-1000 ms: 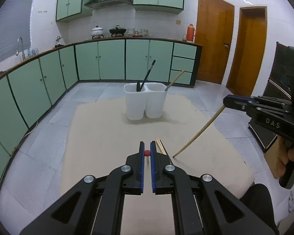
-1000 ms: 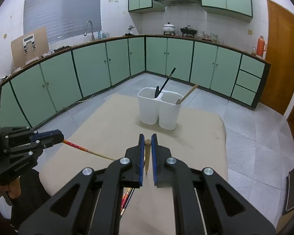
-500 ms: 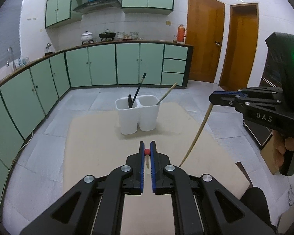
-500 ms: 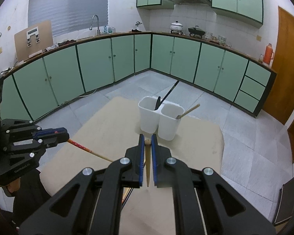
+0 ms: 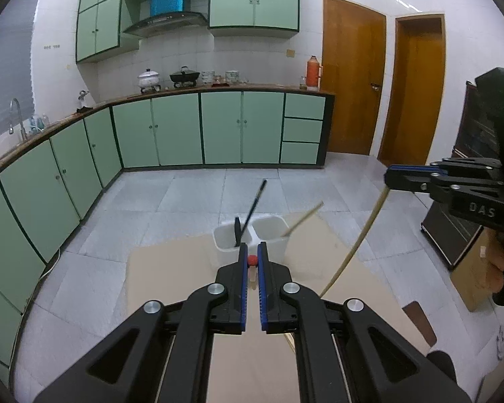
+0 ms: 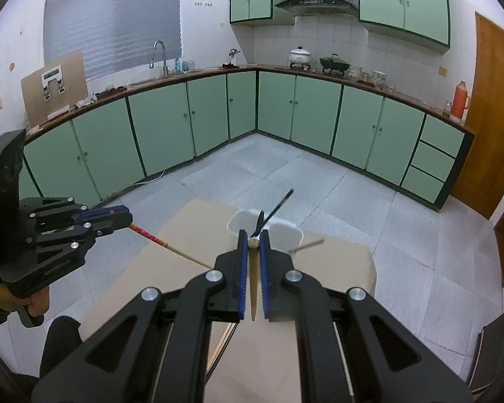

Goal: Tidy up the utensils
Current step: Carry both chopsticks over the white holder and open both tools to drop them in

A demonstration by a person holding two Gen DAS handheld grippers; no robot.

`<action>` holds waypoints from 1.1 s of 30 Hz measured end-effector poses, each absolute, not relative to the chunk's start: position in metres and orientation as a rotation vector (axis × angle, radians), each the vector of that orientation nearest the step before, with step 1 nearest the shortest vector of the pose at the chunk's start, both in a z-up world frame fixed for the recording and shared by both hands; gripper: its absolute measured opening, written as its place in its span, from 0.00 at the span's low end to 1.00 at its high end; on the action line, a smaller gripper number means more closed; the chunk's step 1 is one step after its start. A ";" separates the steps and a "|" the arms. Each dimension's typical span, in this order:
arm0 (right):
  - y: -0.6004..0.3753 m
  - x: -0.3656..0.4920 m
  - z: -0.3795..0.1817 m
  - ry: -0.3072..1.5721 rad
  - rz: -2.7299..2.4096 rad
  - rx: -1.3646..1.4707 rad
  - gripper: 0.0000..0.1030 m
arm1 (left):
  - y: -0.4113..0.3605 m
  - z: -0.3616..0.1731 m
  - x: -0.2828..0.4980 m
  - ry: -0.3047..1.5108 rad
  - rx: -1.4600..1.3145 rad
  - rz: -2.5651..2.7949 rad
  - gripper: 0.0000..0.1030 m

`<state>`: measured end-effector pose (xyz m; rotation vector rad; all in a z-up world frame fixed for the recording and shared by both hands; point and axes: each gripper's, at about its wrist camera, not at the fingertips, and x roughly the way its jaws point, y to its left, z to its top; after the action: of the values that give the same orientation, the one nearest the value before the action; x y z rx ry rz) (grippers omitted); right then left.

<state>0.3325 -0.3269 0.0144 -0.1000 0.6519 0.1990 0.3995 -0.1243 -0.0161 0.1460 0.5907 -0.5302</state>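
1. My left hand-held gripper [image 5: 251, 258] clamps a red-tipped wooden chopstick [image 6: 158, 240]; its lower end is hidden.
2. My right hand-held gripper [image 6: 253, 243] clamps a plain pale wooden chopstick [image 5: 356, 241].
3. The white plastic two-compartment holder [image 5: 225, 239] on the beige surface [image 5: 171, 268] is partly hidden.

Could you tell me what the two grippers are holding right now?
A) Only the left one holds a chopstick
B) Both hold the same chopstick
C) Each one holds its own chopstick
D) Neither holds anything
C: the left gripper is shut on a red-tipped chopstick, and the right gripper is shut on a plain chopstick.
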 end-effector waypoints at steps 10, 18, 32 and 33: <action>-0.336 0.381 0.051 0.636 0.180 -0.071 0.06 | -0.140 0.012 0.443 0.563 0.178 -0.511 0.05; -0.344 0.444 0.060 0.586 0.112 -0.039 0.06 | -0.159 0.019 0.493 0.578 0.170 -0.498 0.05; -0.388 0.521 -0.055 0.728 0.020 0.113 0.10 | -0.160 -0.086 0.573 0.759 0.121 -0.461 0.06; -0.390 0.518 -0.056 0.725 0.020 0.123 0.11 | -0.157 -0.088 0.576 0.760 0.115 -0.461 0.06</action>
<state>0.5185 -0.3904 -0.0561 0.1233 0.7249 0.0200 0.5758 -0.1572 -0.0877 0.1150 0.7598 -0.4607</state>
